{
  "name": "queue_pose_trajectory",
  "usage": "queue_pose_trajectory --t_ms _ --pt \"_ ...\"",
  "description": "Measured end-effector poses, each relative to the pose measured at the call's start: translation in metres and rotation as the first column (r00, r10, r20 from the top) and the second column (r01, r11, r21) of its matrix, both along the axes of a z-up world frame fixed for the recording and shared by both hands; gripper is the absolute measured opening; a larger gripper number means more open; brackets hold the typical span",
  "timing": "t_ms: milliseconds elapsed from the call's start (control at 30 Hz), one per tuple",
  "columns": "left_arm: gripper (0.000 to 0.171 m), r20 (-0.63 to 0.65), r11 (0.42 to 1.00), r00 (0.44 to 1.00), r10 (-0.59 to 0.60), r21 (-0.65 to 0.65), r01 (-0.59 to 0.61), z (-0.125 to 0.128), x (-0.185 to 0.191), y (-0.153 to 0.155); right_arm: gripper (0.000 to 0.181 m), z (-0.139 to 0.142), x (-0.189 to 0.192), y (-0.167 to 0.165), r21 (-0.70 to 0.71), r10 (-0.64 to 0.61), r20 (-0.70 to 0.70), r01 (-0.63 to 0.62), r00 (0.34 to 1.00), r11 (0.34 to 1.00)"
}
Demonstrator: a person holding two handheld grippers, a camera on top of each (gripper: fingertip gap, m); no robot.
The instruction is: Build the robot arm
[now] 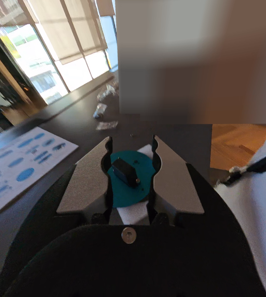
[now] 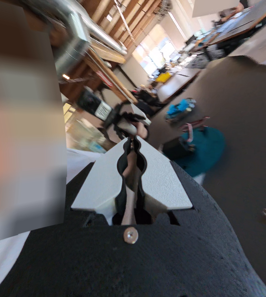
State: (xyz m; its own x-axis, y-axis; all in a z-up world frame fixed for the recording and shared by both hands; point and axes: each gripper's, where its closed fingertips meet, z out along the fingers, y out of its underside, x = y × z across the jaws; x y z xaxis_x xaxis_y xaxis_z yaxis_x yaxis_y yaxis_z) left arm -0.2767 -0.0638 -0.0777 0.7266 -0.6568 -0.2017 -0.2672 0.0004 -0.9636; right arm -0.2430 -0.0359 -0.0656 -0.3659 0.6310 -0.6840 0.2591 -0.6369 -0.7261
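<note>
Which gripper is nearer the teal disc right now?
Left. The left gripper is open with its fingers either side of the teal disc. The right gripper is nearly shut, with the disc off to its right.

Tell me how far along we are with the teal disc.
Done: black block sits on the teal disc. In hand: right gripper seems shut on a small metal piece; left gripper hangs open over the disc. Left: clear bags on the table lie untouched.
</note>
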Motion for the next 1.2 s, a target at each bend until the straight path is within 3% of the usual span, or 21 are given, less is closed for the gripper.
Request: queue_pose_trajectory --t_ms 67,133,200,300,367,433,567,700,767,867,1033,1200 --pt "0.052 -0.055 0.99 0.998 -0.015 -0.143 0.007 -0.024 -0.014 0.009 0.002 -0.024 0.004 0.012 0.182 -0.092 0.085 0.075 0.992 0.98" --pt "0.044 -0.08 0.95 0.996 0.043 -0.304 -0.065 -0.045 -0.028 0.021 0.001 -0.039 0.008 0.021 0.285 -0.165 0.128 0.123 0.978 0.951" --pt "0.038 -0.016 0.897 0.994 0.104 -0.431 -0.1 -0.052 -0.029 0.028 0.001 -0.044 0.011 0.025 0.317 -0.201 0.13 0.151 0.971 0.936" --pt "0.047 0.015 0.824 0.968 0.249 -0.529 -0.204 -0.058 -0.025 0.034 0.002 -0.05 0.013 0.029 0.335 -0.254 0.123 0.201 0.959 0.921" --pt "0.054 -0.066 0.779 0.944 0.324 -0.547 -0.306 -0.066 -0.02 0.035 0.002 -0.052 0.012 0.03 0.352 -0.291 0.108 0.237 0.951 0.906" --pt "0.047 -0.195 0.766 0.916 0.351 -0.503 -0.4 -0.072 -0.016 0.037 0.002 -0.051 0.011 0.026 0.375 -0.3 0.095 0.245 0.949 0.894" --pt "0.03 -0.369 0.728 0.857 0.359 -0.464 -0.505 -0.087 -0.018 0.037 0.002 -0.055 0.009 0.02 0.43 -0.298 0.107 0.226 0.949 0.874" --pt "0.027 -0.448 0.7 0.816 0.366 -0.445 -0.559 -0.089 -0.022 0.036 0.002 -0.071 0.004 0.013 0.475 -0.259 0.214 0.131 0.942 0.87" --pt "0.025 -0.44 0.706 0.814 0.379 -0.432 -0.561 -0.087 -0.022 0.04 0.002 -0.081 0.002 0.011 0.514 -0.252 0.269 0.083 0.93 0.854" --pt "0.024 -0.364 0.706 0.858 0.363 -0.493 -0.508 -0.084 -0.016 0.04 0.003 -0.09 0.0 0.01 0.556 -0.255 0.313 0.042 0.915 0.83" --pt "0.022 -0.27 0.711 0.884 0.38 -0.527 -0.466 -0.069 -0.028 0.043 0.003 -0.09 0.0 0.004 0.525 -0.205 0.327 0.003 0.923 0.851" --pt "0.022 -0.035 0.736 0.937 0.347 -0.61 -0.295 -0.049 -0.029 0.049 0.003 -0.088 0.0 0.001 0.519 -0.179 0.314 -0.011 0.932 0.855"
